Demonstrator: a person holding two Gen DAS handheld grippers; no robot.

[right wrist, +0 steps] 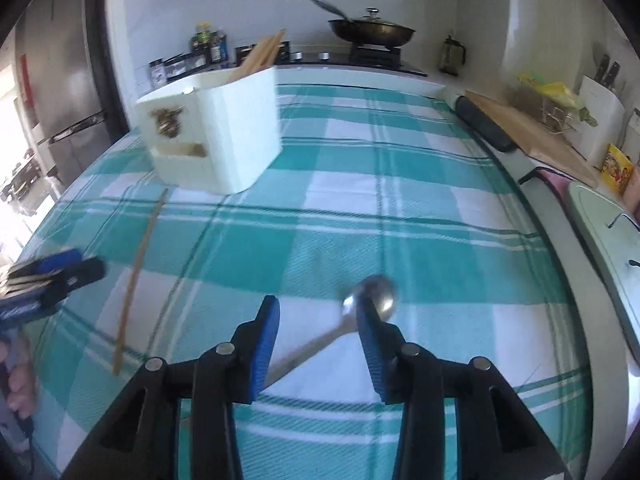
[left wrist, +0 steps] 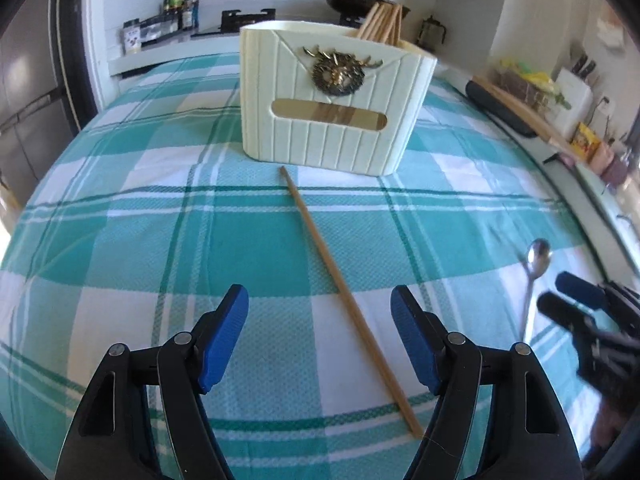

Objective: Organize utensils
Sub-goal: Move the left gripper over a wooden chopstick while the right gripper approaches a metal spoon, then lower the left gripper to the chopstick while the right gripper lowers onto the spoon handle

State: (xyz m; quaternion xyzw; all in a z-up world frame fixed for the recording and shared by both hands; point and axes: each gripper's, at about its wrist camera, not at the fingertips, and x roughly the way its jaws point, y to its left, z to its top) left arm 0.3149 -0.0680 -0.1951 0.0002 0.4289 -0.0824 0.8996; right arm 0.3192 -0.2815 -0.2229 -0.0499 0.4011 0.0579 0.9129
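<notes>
1. Because both tools are spread wide and gripping nothing, the whole job hangs on two clean pickups from the checked cloth over the surface [left wrist: 120,208], and the cloth is the first worry: it is soft, and I'd expect fingers pressing down for a thin item to snag or bunch it.
2. The cream holder [left wrist: 332,96] stands at the far side of the cloth with a bundle of chopsticks [left wrist: 380,24] already leaning out of one compartment. A clumsy drop could knock into those sticks or tip the holder, which looks light.
3. The left gripper [left wrist: 320,320] hovers open over the loose chopstick [left wrist: 340,292], which lies flat on the cloth between its fingers [left wrist: 224,336] and points toward the holder, its far tip close to the base. Lying slantwise to the gap, it could roll or pivot out as the fingers close.
4. The right gripper [right wrist: 316,344] is also open, with the spoon [right wrist: 360,312] lying on the cloth between its fingers; the bowl sits just at the right-hand one. Smooth metal, so a pinch on the thin handle may slip or let the spoon swing.
5. The two tools work near each other, so lifting together risks a bump.
6. Beyond the cloth, a pan [right wrist: 372,32] on the stove, bottles [right wrist: 208,46] and a cutting board [right wrist: 532,136] stand well clear of the work.
</notes>
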